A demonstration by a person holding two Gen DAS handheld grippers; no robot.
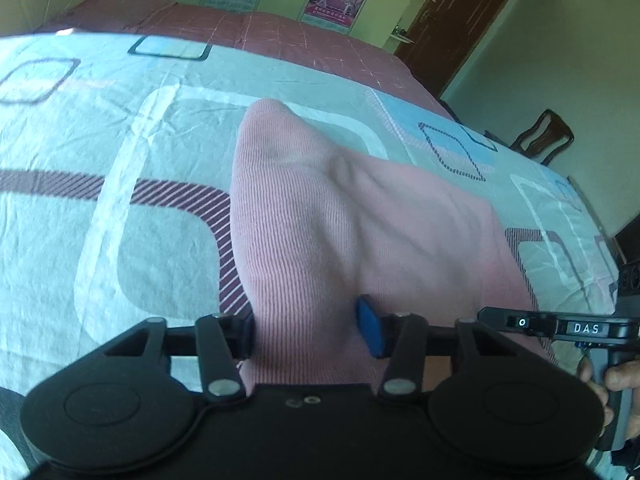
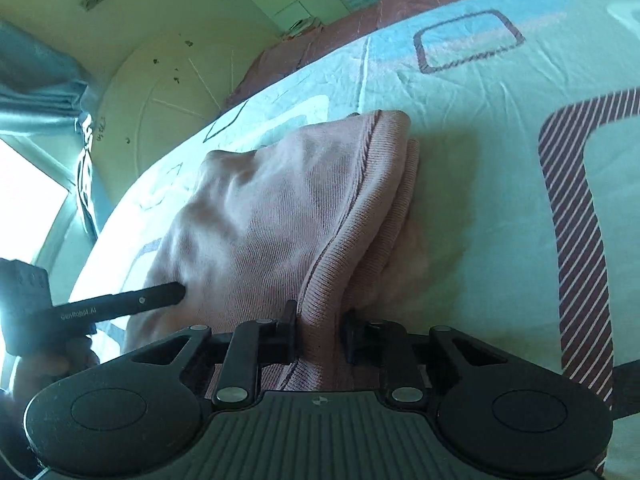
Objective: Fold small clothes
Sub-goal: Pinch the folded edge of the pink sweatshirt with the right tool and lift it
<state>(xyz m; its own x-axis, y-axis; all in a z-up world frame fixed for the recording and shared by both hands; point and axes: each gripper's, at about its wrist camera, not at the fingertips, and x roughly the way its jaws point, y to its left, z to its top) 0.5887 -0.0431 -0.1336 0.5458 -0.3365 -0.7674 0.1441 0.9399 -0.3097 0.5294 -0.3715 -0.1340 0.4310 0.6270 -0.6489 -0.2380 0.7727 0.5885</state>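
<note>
1. Fabric fills the left hand-held gripper (image 1: 308, 330): its jaws are clamped on the near edge of the pink garment (image 1: 340, 216), with a blue pad (image 1: 370, 330) showing on the right finger.
2. Right hand-held gripper (image 2: 318, 334) likewise pinches the garment (image 2: 280, 216), closed on a ribbed hem that runs up between its fingers.
3. In the left wrist view the right tool's body sits at 3 o'clock, a hand (image 1: 608, 384) around its grip.
4. In the right wrist view the left tool's finger reaches in from 9 o'clock and touches the cloth.
5. The garment is lifted at its near edge; its far end, toward 12 o'clock, rests bunched on the bed.
6. Under it lies a pale patterned sheet (image 1: 120, 160); a pink cover (image 1: 280, 36) lies beyond at 12 o'clock.
7. A door (image 1: 460, 12) and chair (image 1: 544, 136) stand at 2 o'clock.
</note>
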